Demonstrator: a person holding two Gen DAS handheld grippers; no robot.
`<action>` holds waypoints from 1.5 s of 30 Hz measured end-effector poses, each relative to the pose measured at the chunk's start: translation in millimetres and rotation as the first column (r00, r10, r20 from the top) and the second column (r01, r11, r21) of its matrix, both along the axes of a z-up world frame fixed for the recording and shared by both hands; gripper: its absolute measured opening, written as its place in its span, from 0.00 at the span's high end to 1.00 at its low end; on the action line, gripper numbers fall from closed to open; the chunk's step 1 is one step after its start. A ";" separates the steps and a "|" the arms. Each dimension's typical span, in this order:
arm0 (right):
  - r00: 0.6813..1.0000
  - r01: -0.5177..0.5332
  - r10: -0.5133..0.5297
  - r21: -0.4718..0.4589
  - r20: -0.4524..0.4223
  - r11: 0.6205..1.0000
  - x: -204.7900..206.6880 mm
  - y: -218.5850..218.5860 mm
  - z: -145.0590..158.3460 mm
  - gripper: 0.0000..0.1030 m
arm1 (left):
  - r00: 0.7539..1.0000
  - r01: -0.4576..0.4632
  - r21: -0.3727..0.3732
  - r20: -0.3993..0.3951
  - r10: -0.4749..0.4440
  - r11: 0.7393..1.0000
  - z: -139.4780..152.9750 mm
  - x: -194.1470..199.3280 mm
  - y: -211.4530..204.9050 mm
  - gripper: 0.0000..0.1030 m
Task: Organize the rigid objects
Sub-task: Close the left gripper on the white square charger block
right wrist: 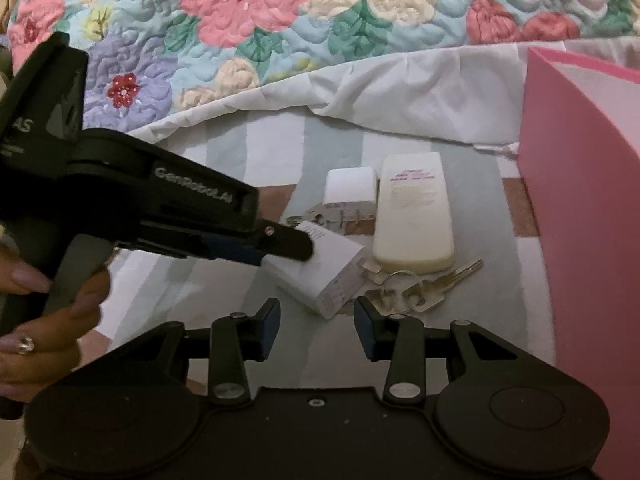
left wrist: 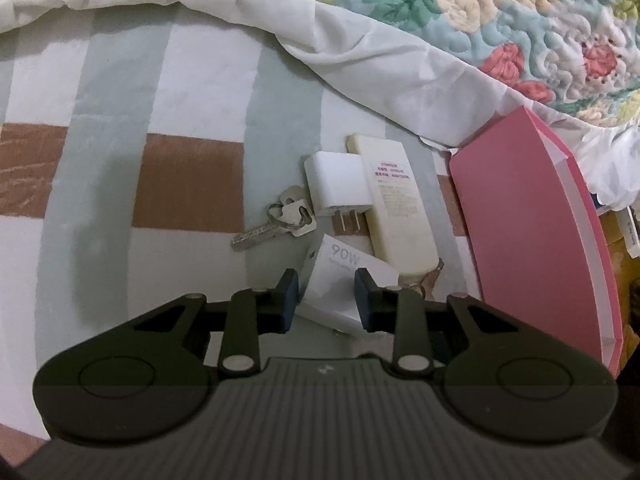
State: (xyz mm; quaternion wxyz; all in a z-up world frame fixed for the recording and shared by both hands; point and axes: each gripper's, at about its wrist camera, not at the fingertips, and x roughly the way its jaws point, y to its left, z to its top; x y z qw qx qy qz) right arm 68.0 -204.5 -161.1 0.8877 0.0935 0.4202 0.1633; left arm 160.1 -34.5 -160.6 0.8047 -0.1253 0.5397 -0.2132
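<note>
left gripper [left wrist: 326,300] closing round the 90w charger [left wrist: 340,280] on the striped bed sheet [left wrist: 192,92]
pads straddle its end, contact unclear; it could slip onto the keys [right wrist: 420,284]. right gripper [right wrist: 318,330] part-open, empty, pink box [right wrist: 580,220] at right.

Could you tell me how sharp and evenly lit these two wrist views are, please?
Left wrist view: dim indoor light, fisheye bending the pink paper bag; the white 90W charger block between the left gripper pads is sharp. Right wrist view: the same gripper and the hand holding it are motion-smeared, the small white plug adapter soft, the bottom edge dark.
</note>
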 end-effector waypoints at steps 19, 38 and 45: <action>0.984 -0.149 0.131 -0.149 -0.123 0.978 -25.0 9.5 8.0 0.32 | 0.968 0.010 -0.153 -0.245 -0.048 0.988 -10.2 -45.5 9.3 0.72; 0.985 -0.018 0.008 -0.053 -0.173 0.998 -12.7 -7.7 3.1 0.39 | 0.975 0.016 -0.165 -0.215 -0.052 0.986 -15.9 -45.0 5.5 0.65; 0.994 -0.048 0.041 -0.074 -0.104 0.996 -21.3 3.0 35.9 0.39 | 0.993 0.048 -0.135 -0.099 -0.062 0.990 30.3 -60.9 9.7 0.64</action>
